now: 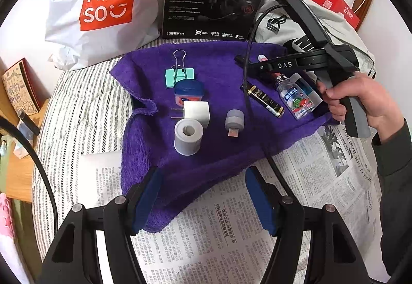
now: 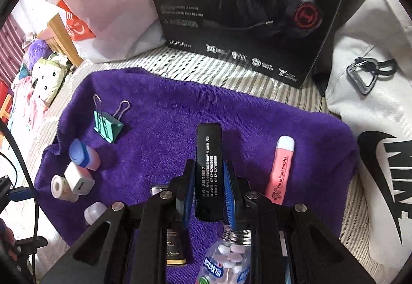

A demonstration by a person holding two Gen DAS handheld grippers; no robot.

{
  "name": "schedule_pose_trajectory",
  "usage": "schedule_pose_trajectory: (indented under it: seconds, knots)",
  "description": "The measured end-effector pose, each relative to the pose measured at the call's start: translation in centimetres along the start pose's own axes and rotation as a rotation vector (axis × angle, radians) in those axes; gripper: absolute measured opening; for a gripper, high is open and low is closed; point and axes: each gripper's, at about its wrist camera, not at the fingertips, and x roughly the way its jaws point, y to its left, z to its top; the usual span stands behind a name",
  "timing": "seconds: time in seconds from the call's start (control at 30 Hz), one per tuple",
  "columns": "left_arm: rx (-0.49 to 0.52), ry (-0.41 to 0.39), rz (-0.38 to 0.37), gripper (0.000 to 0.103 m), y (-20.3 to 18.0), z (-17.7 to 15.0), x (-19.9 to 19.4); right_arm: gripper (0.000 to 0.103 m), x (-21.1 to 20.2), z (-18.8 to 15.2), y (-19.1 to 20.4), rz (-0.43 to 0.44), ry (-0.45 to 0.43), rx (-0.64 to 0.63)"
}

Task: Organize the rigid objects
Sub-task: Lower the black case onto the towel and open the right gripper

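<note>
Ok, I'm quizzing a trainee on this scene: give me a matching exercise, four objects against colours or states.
Objects:
1. binder clip
2. highlighter
3. black box
4. tape roll

Colours or states:
a. pink
b. clamped in the right tool
c. mint green
d. pale grey, hollow core

Pairs: 1-c, 2-a, 3-b, 4-d

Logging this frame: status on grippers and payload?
Left gripper open, empty, above purple towel. Right gripper shut on black box. Pink highlighter beside it, apart.
</note>
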Motion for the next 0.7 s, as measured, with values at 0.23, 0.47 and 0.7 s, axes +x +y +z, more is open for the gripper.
schedule_pose_trajectory:
  seconds: [0.23,0.47,0.7]
  knots:
    - [0.007,0.007,-0.003,0.066,-0.2,0.1,0.5,0.021,1.0,0.1,0.3,-0.004,0.012,-0.011]
    - [0.006,0.008,-0.002,0.066,-0.1,0.1,0.5,0.023,0.8,-0.1,0.1,0.002,0.019,-0.017]
    - [0.001,0.009,-0.001,0.068,-0.3,0.0,0.3,0.030,-1.1,-0.8,-0.1,0.018,0.002,0.005]
